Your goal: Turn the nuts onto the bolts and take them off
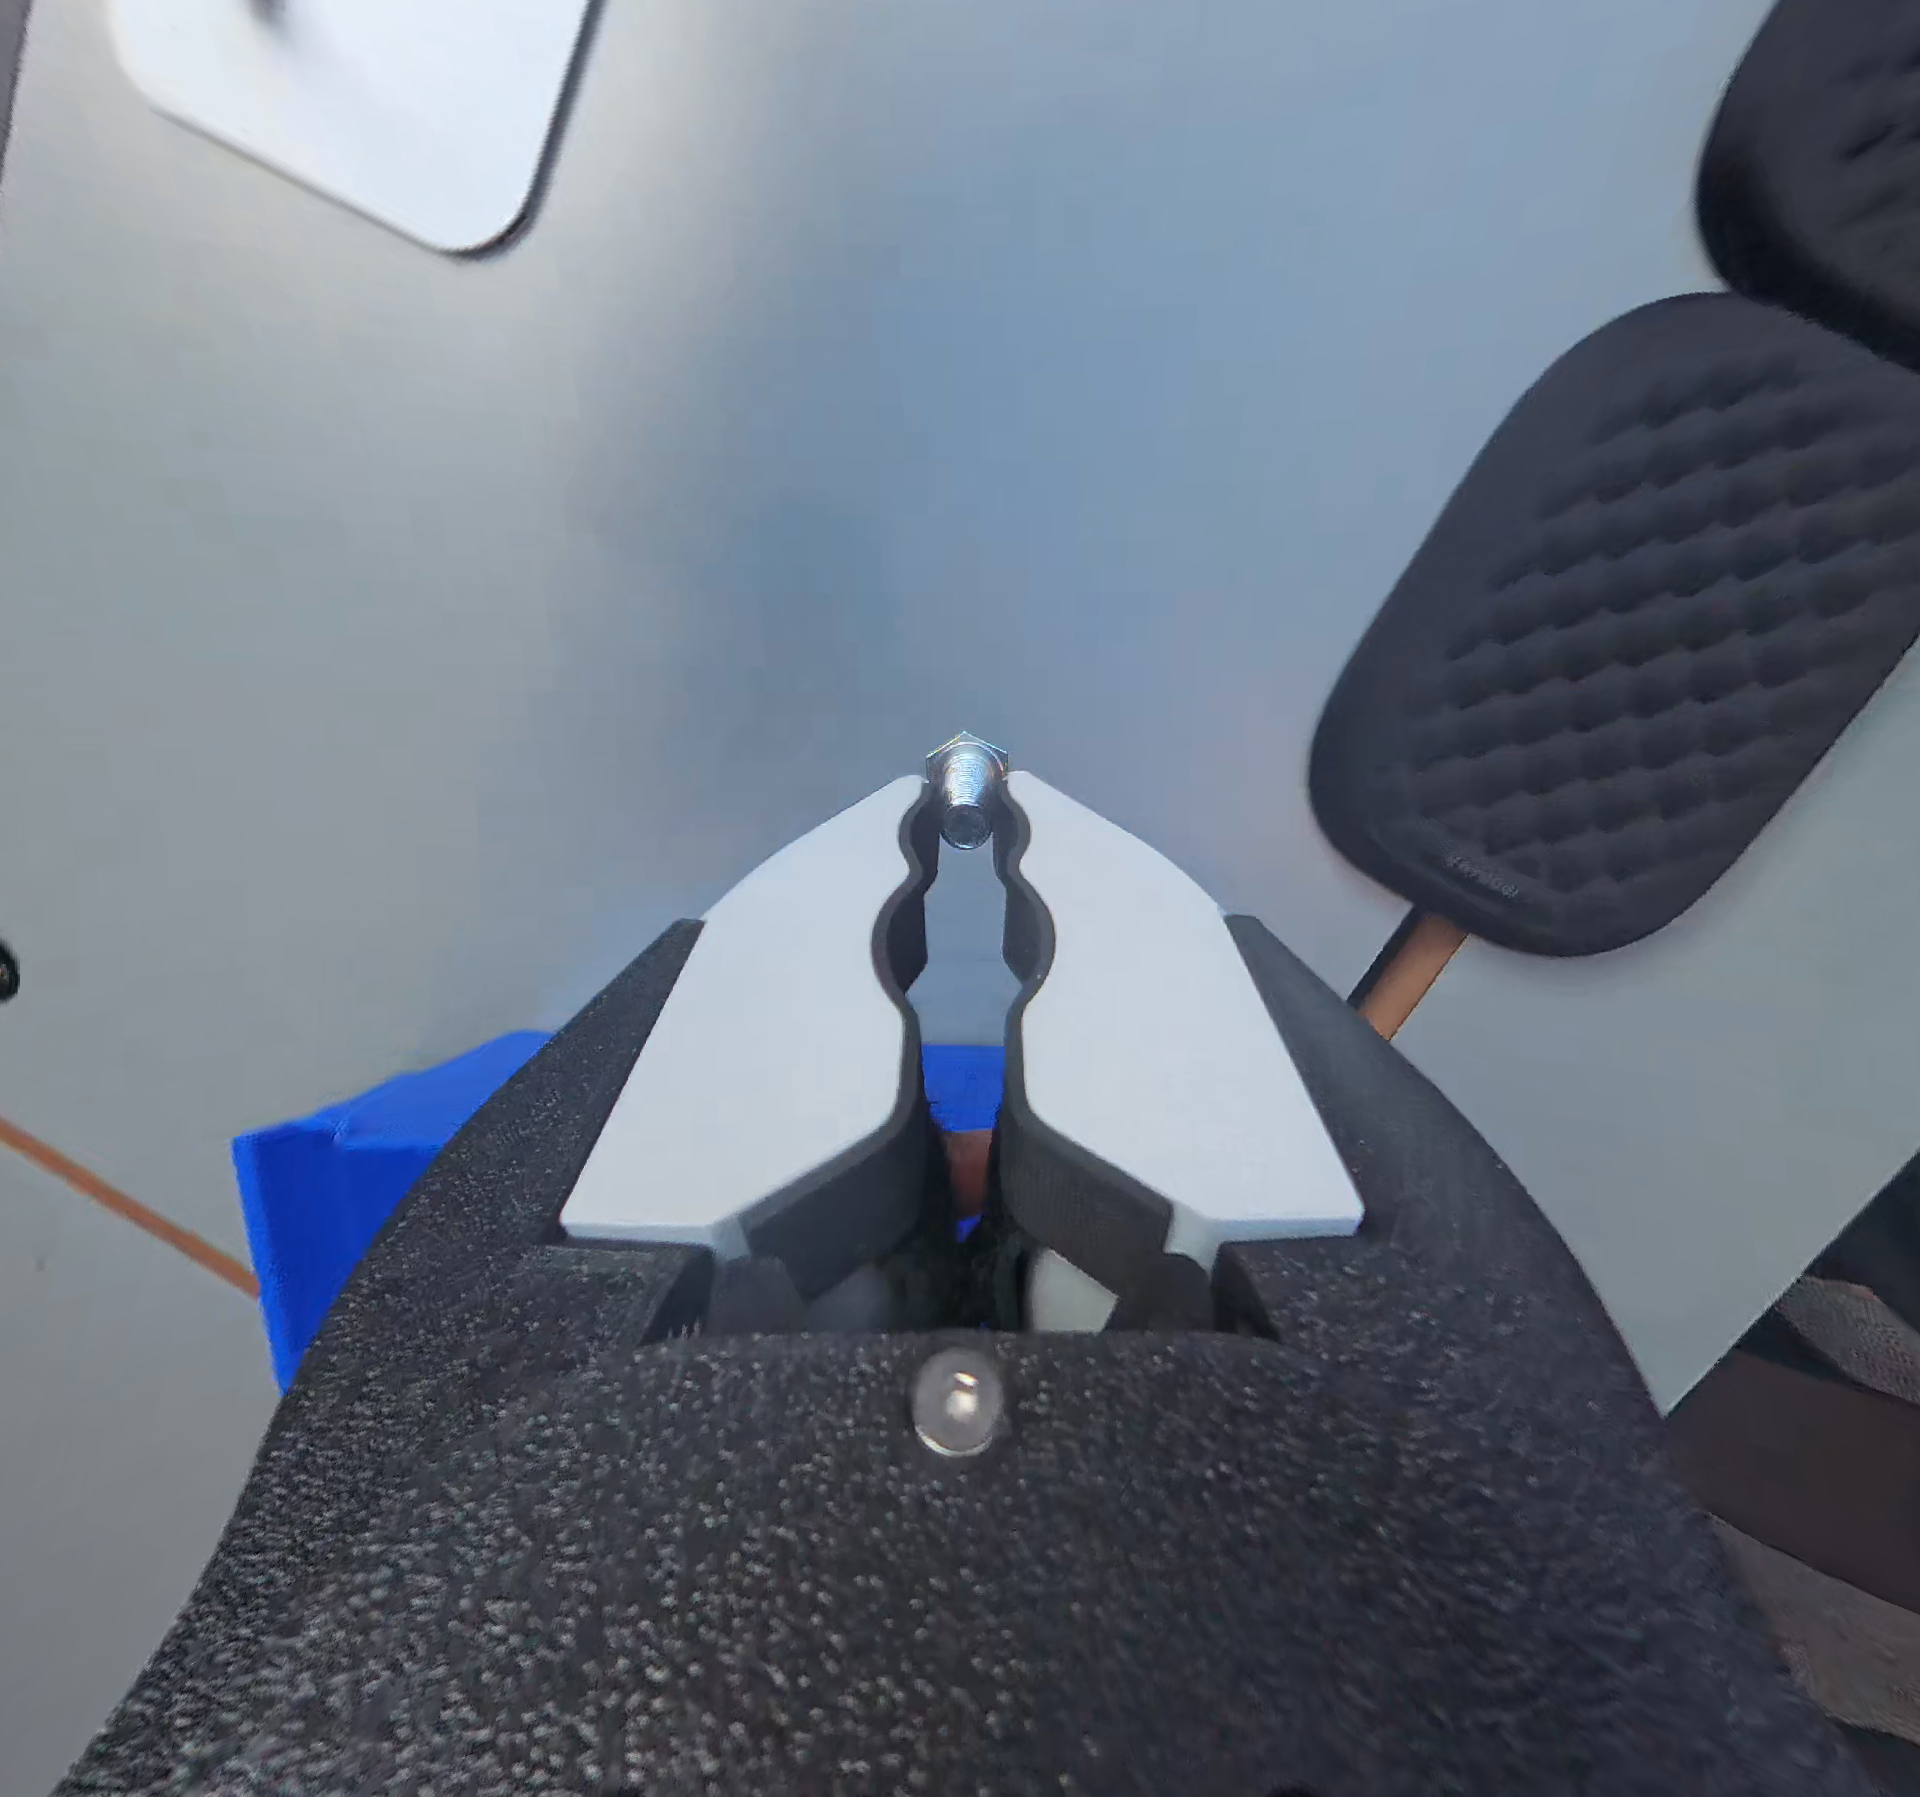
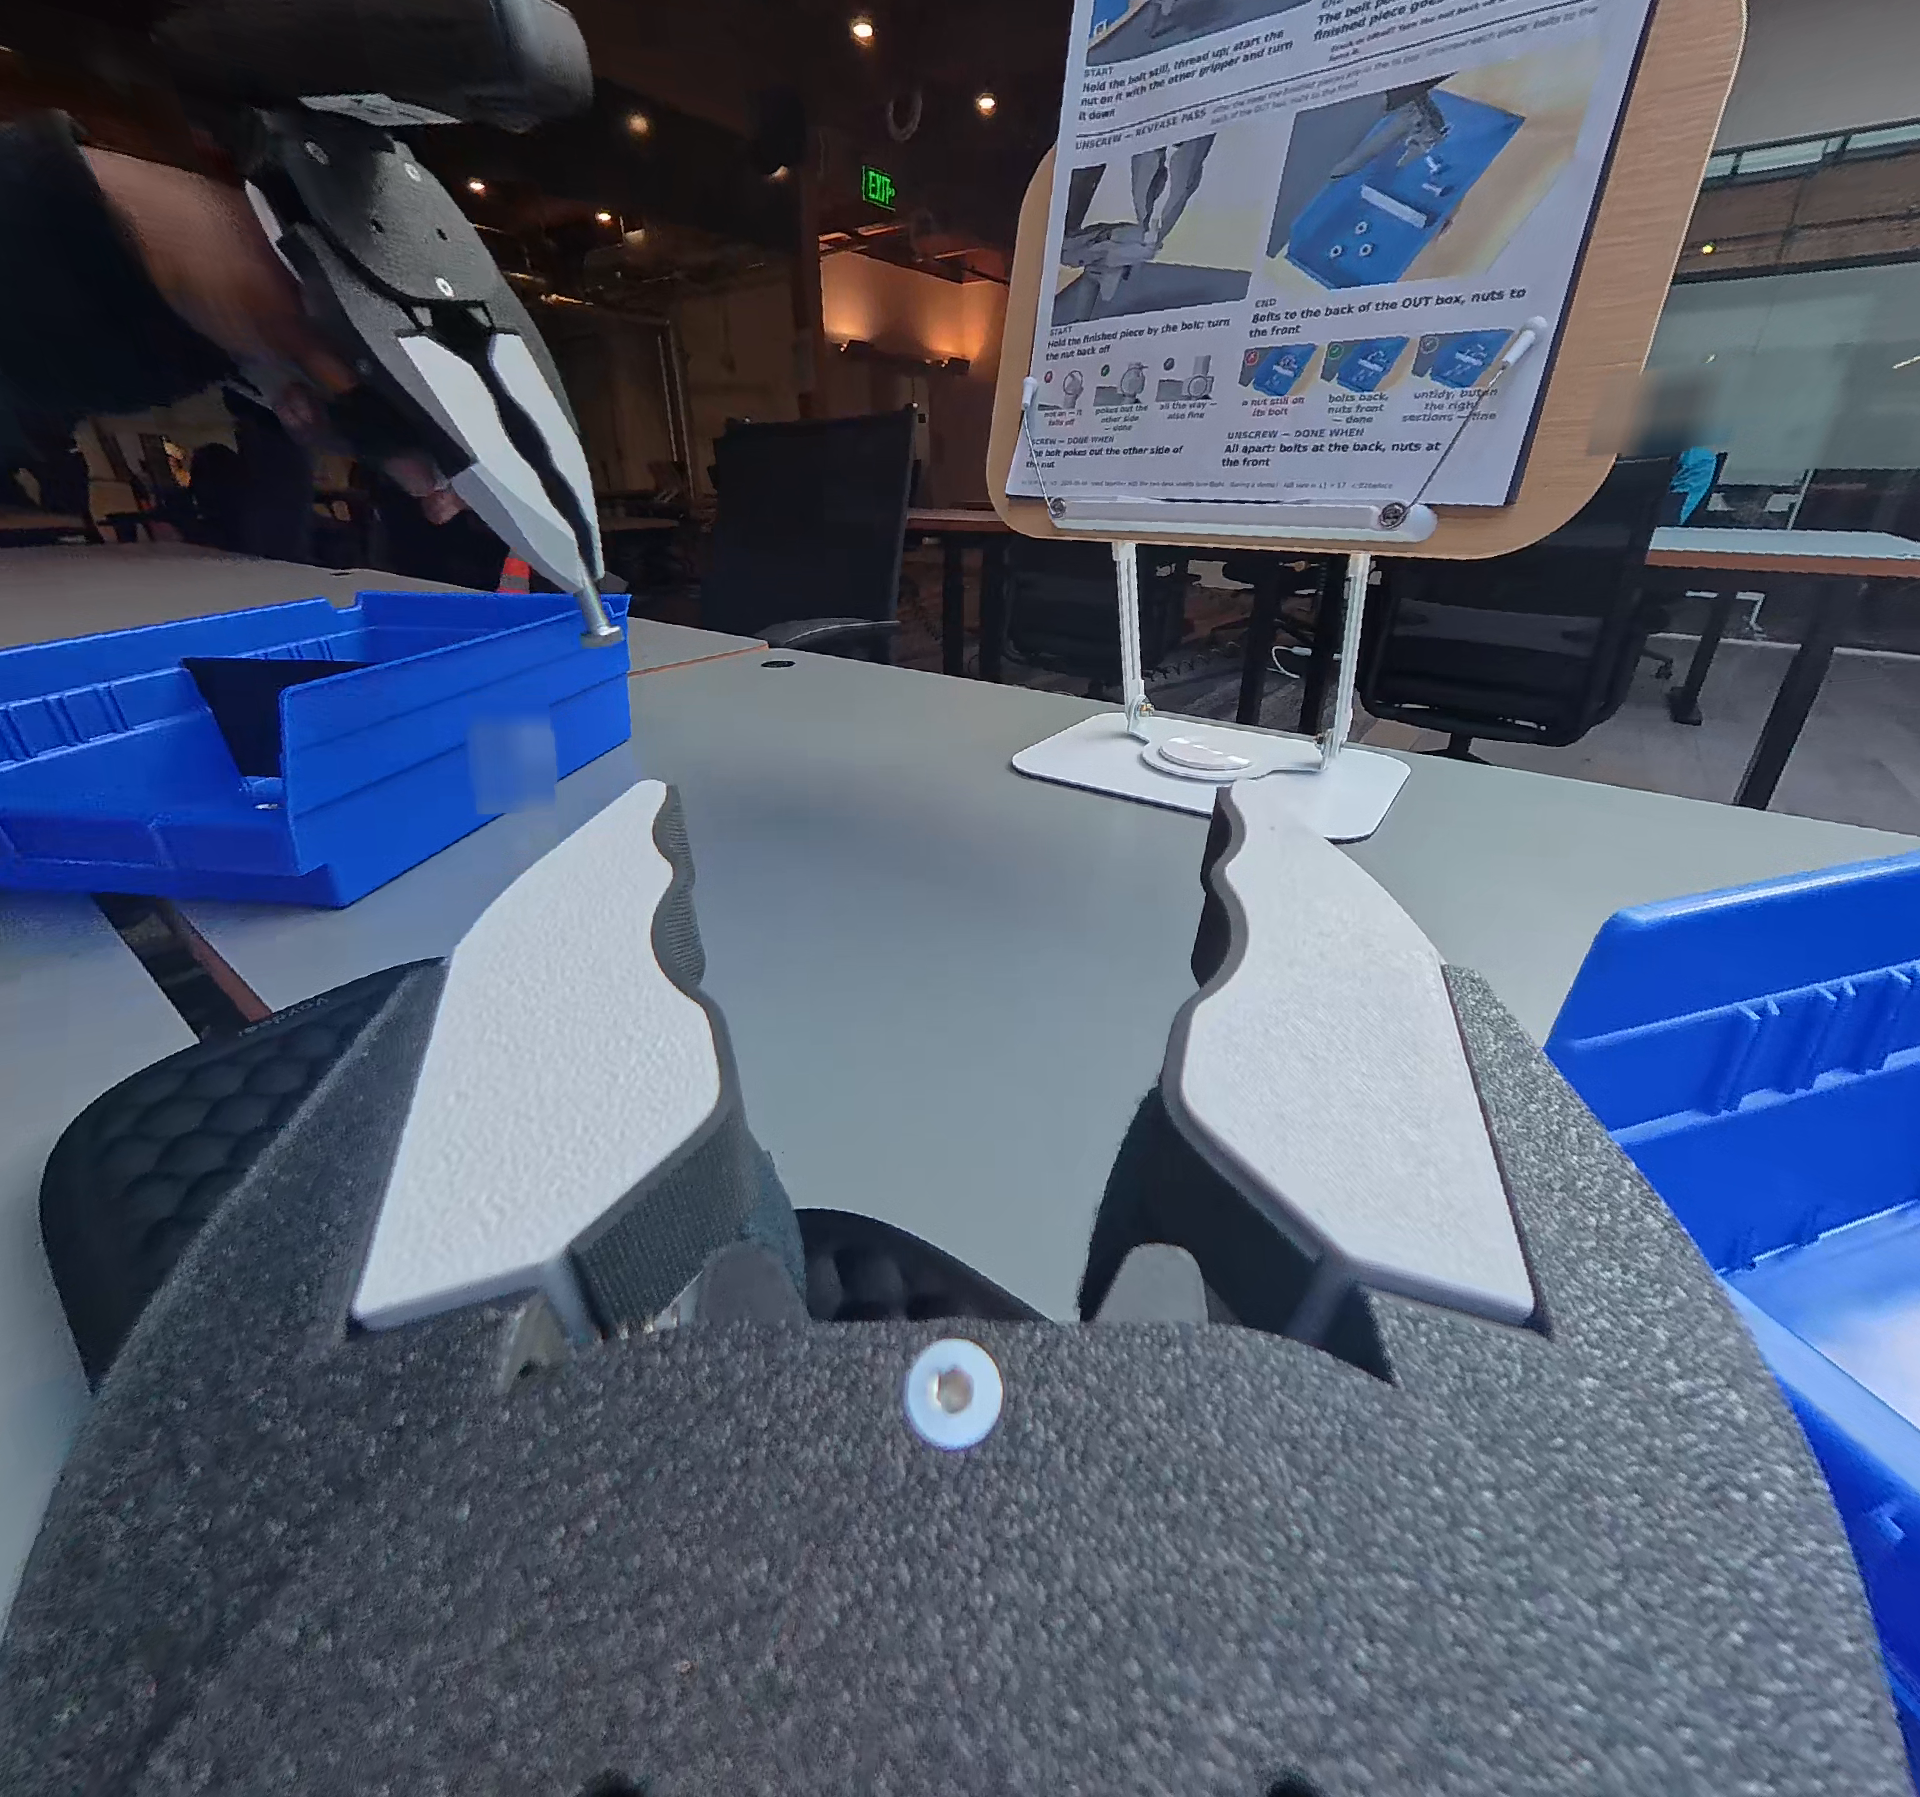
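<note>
Between the tips of the left gripper (image 1: 967,791), pinching a silver bolt (image 1: 965,797) by its threaded shank, jaws clenched on it, hex head pointing away from the camera and down toward the grey table (image 1: 727,500). Seen from the right wrist view, hanging the same bolt (image 2: 600,617) head-down from the left gripper (image 2: 582,575), in the air just above the near corner of a blue bin (image 2: 312,739) sitting at the left of the table (image 2: 935,916). Whether a nut is sitting on the bolt, cannot tell. Holding the right gripper (image 2: 940,812) low over the table with its jaws spread wide and gripping nothing, bare tabletop showing between the two white fingers (image 2: 561,1051). Resting beside the right gripper, at the right edge, a second blue bin (image 2: 1756,1072). Lying on the table near the left gripper, two black padded cushions (image 1: 1621,625). Standing farther back on the table, a white stand (image 2: 1210,760) carrying a wooden board (image 2: 1652,313) with a printed instruction sheet (image 2: 1340,189) clipped to it. Beyond the table, dim office chairs and desks.
</note>
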`<state>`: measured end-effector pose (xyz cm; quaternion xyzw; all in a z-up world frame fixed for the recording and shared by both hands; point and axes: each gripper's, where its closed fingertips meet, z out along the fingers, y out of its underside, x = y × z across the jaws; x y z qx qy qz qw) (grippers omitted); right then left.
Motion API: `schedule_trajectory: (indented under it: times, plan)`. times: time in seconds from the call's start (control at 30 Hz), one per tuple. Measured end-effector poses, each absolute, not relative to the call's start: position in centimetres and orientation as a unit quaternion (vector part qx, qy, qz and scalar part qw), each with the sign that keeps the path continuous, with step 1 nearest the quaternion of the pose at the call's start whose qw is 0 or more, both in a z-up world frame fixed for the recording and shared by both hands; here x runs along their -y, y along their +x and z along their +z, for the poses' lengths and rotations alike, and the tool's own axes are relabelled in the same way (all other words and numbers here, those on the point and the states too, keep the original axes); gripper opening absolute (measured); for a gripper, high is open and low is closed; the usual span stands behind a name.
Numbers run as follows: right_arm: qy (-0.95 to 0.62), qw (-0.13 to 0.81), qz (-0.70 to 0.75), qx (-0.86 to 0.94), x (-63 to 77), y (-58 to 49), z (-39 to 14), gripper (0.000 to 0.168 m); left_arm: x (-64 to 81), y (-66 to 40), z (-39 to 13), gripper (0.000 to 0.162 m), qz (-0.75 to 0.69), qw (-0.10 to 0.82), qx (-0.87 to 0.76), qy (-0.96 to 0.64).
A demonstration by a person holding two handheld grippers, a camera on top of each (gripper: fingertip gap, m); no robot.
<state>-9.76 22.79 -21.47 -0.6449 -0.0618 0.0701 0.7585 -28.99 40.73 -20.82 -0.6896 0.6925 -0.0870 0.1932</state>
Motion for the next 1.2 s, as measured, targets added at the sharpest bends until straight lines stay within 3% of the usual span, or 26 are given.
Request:
schedule_trajectory:
  times: [0.53,1.1,1.2]
  plan:
    - [-0.650,0.753,0.066,0.072,-22.9,-10.1,-21.7,0.093,-31.2,-20.2,-30.1,0.010,-0.081,0.079,-0.801,-0.588]
    - [-0.650,0.754,0.065,0.076,-22.9,-10.2,-21.7,0.093,-29.8,-19.1,-32.5,0.010,-0.093,0.047,-0.807,-0.581]
    - [-0.650,0.754,0.065,0.075,-22.9,-10.2,-21.7,0.093,-29.9,-19.0,-32.4,0.018,-0.099,0.049,-0.804,-0.584]
